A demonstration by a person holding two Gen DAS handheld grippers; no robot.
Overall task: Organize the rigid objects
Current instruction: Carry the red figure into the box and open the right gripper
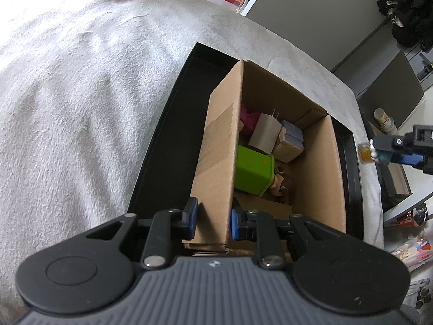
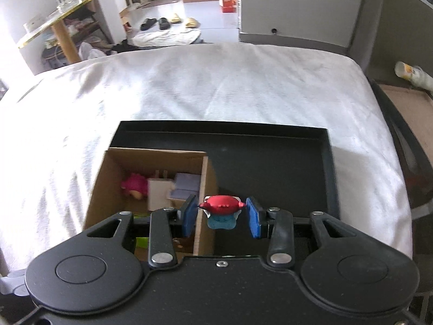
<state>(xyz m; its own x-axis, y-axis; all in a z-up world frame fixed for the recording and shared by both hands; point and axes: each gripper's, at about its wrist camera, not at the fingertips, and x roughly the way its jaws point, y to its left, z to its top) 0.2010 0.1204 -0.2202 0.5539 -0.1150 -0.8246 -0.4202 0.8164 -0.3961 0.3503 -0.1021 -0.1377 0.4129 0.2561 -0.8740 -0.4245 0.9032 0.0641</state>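
A cardboard box (image 1: 219, 146) stands in a black tray (image 1: 162, 140) on a bed with a white cover. It holds a green block (image 1: 253, 169), a white charger (image 1: 263, 132), a pink toy (image 1: 247, 116), a lilac piece (image 1: 291, 135) and a brown figure (image 1: 282, 184). My left gripper (image 1: 212, 220) is shut on the box's near wall. My right gripper (image 2: 222, 214) is shut on a small figure (image 2: 222, 211) with a red cap and blue body, held above the tray (image 2: 270, 162) just right of the box (image 2: 205, 178). It also shows at the left wrist view's right edge (image 1: 379, 151).
The white bed cover (image 2: 216, 81) spreads around the tray. Beyond the bed are slippers (image 2: 167, 23), a shelf with glassware (image 2: 62, 13), an orange carton (image 2: 227, 0) and a grey cabinet (image 2: 297, 5). A bottle (image 2: 411, 74) lies to the right.
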